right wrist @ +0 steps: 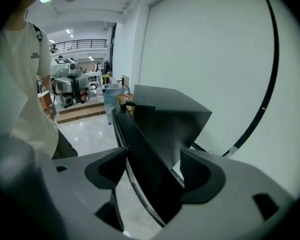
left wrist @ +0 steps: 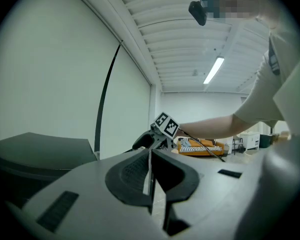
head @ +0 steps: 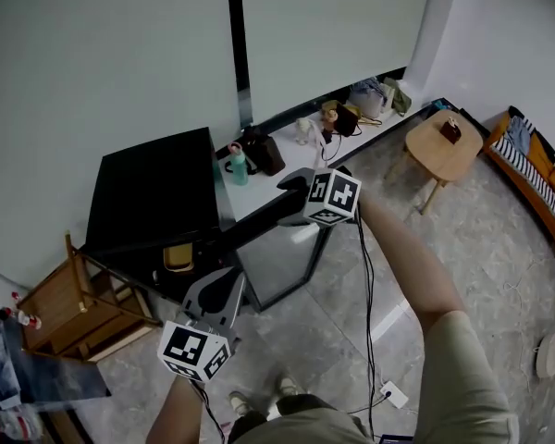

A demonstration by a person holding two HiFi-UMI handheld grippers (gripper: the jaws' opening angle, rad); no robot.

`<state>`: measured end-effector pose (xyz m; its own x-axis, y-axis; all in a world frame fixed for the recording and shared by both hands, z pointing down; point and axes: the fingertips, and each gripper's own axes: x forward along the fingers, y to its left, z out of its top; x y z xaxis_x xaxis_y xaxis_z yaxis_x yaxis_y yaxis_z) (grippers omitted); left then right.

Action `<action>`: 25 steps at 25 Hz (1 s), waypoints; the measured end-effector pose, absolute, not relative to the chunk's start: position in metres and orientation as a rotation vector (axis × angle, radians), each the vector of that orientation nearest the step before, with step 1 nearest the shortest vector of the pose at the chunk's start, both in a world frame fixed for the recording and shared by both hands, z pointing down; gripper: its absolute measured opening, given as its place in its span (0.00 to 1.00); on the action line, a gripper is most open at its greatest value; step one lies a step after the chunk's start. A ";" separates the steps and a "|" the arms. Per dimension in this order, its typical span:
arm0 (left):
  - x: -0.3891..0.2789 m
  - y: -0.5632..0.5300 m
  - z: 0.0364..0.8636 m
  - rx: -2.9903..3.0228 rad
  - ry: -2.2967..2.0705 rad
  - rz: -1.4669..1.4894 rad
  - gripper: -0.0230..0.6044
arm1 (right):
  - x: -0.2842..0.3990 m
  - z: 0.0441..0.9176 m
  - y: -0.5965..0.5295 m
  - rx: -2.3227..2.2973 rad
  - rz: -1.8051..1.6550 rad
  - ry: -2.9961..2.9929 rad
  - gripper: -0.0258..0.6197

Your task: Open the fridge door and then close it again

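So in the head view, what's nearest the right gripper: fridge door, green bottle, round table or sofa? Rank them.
1. fridge door, between the right gripper's open jaws.
2. green bottle, upper left.
3. round table, to the right.
4. sofa, far right.

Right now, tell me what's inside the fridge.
Through the gap at the open door, one yellowish item shows inside the fridge; I can't tell what it is. The fridge's top and the door cover the rest.
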<state>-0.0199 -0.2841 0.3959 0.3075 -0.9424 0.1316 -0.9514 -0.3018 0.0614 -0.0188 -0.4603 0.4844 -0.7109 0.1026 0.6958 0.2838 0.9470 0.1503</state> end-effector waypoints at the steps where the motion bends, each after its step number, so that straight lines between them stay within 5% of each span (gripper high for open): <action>1: -0.022 -0.283 0.397 2.431 -1.777 0.111 0.06 | -0.019 0.486 -0.460 -0.307 -0.312 -2.328 0.48; 25: -0.046 -0.275 0.419 2.361 -1.799 0.129 0.06 | -0.045 0.516 -0.450 -0.421 -0.460 -2.039 0.49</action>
<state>-0.0458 -0.2746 0.4186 0.2680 -0.9481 0.1712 -0.9628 -0.2573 0.0827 -0.0450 -0.4502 0.5161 -0.4721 0.1070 0.8750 0.4721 0.8690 0.1485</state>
